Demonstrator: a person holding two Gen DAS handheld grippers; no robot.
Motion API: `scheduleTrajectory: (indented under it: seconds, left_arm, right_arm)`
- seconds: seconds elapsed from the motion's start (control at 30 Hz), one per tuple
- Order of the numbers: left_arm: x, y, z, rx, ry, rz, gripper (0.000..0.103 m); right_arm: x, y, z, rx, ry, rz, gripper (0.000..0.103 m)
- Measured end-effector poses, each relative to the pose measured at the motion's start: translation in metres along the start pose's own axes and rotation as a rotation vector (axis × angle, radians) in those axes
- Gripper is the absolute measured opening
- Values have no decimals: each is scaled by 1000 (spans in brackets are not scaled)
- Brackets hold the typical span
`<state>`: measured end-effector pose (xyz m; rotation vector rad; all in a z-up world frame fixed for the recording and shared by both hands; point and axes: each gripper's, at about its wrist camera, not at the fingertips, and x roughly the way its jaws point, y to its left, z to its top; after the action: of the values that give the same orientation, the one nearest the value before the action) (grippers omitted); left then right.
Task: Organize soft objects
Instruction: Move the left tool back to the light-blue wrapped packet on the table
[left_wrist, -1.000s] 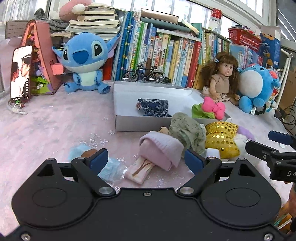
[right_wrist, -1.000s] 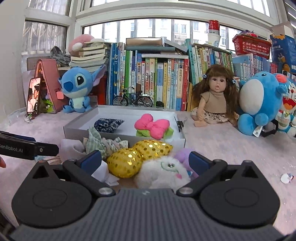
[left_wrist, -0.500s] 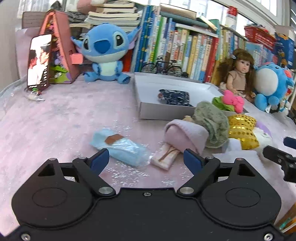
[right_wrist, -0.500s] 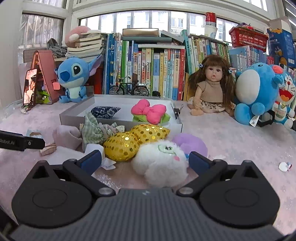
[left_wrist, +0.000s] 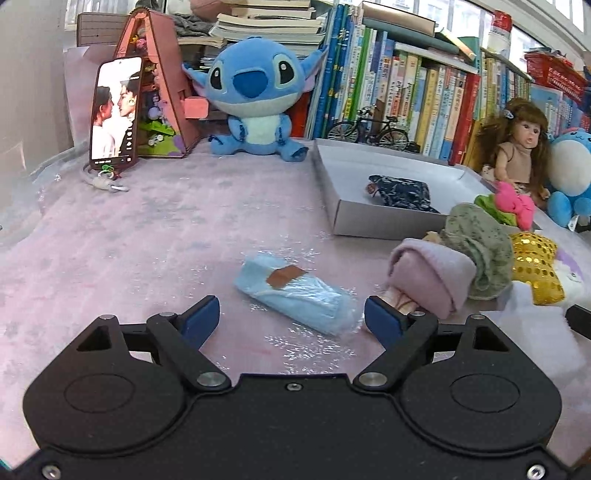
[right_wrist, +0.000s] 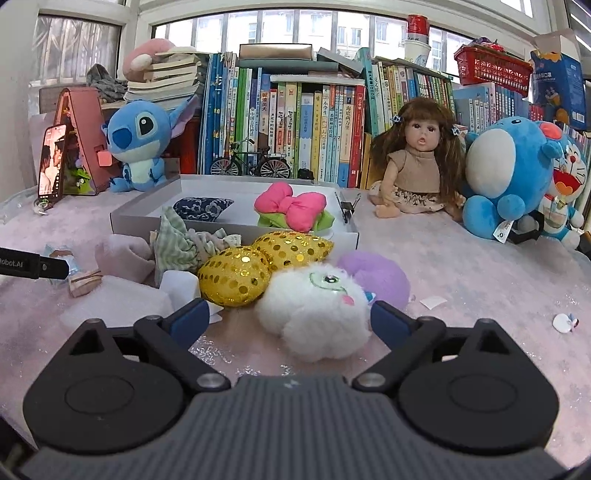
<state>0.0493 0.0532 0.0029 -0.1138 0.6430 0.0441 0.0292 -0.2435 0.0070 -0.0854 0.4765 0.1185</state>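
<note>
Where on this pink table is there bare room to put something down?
Bare cloth lies between the phone, the blue plush and the wrapped blue towel. Another patch lies between the doll and the purple plush. The heap before the white box is crowded.

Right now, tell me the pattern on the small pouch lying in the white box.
The pouch is dark navy with a white swirling print; the right wrist view shows it best.
</note>
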Motion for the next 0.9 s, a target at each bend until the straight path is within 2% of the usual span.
scheduleTrajectory:
  seconds: [0.23, 0.57, 0.9]
  left_arm:
    - [5, 2, 1, -11, 4, 10, 84]
    - [10, 2, 4, -9, 16, 21, 84]
    - [13, 3, 6, -22, 18, 16, 84]
  right_arm:
    - [0, 1, -1, 0, 5, 12, 92]
    - [-1, 10, -4, -29, 19, 35, 80]
    - [3, 11, -3, -30, 18, 20, 80]
